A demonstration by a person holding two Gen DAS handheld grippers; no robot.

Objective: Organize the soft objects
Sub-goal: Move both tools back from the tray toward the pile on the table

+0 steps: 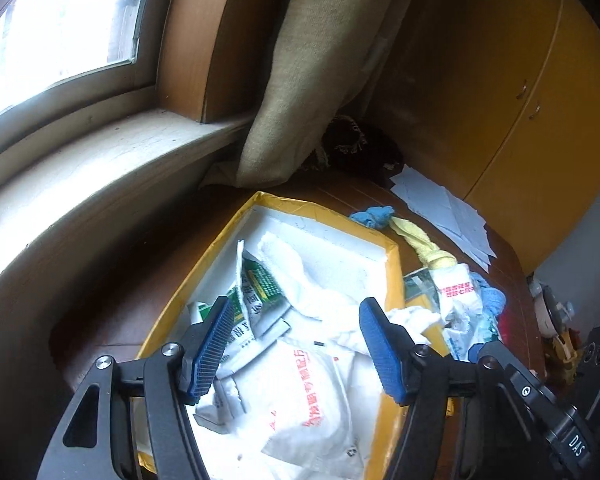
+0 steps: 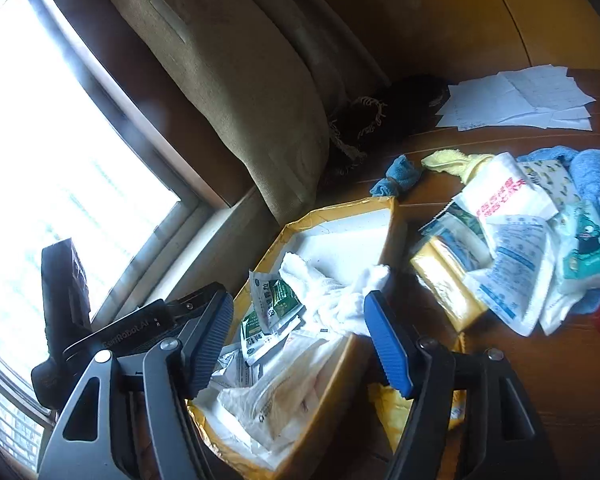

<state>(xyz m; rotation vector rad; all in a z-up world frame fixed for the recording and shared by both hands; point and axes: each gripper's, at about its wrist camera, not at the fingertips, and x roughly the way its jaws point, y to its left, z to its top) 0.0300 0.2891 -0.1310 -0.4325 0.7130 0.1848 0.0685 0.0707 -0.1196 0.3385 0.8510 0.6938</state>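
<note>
- White terry cloth [image 1: 324, 280], crumpled, lies in the yellow-rimmed cardboard box [image 1: 394, 276] at lower centre of both views, on top of white plastic pouches [image 1: 312, 392] and green-printed sachets [image 1: 260, 284]; it appears to have been dropped there for sorting.
- Left gripper [image 1: 294, 344] hangs over the box, fingers [image 1: 214, 344] apart, nothing between them.
- Right gripper [image 2: 300, 336] likewise: fingers [image 2: 388, 344] spread wide and empty, tilted down toward the box.
- Unsorted heap [image 2: 540, 240] of packets, a yellow towel [image 2: 456, 162] and blue cloths [image 2: 396, 178] lies on the brown wooden desk [image 2: 540, 380], right of the box, probably awaiting collection.
- Beige curtain [image 2: 240, 80] hangs at the upper centre.
</note>
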